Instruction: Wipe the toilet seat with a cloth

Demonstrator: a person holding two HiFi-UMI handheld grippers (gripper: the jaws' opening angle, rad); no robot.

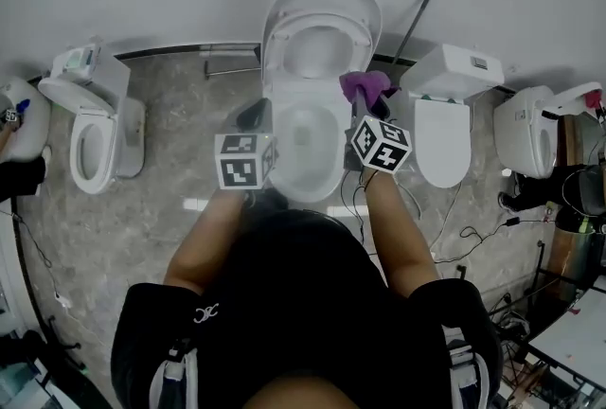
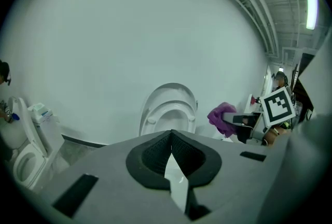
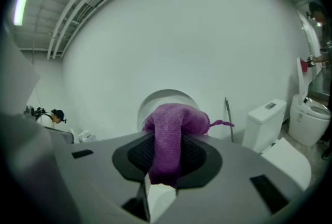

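Note:
A white toilet (image 1: 308,147) stands in the middle of the head view, its seat and lid (image 1: 320,24) tipped up against the wall. My right gripper (image 1: 365,102) is shut on a purple cloth (image 1: 365,83), held over the bowl's right rim near the hinge. In the right gripper view the cloth (image 3: 174,127) bulges out between the jaws of my right gripper (image 3: 167,140) and hides part of the raised lid (image 3: 150,101). My left gripper (image 1: 254,115) hovers beside the bowl's left rim. Its jaws meet at the tips of my left gripper (image 2: 171,133) with nothing between them; beyond are the lid (image 2: 168,109) and the cloth (image 2: 222,116).
Other white toilets stand along the wall: one to the left (image 1: 95,128), one close on the right (image 1: 445,114), another farther right (image 1: 535,128). A thin pole (image 1: 412,28) leans on the wall. Cables (image 1: 464,237) trail over the grey floor at the right.

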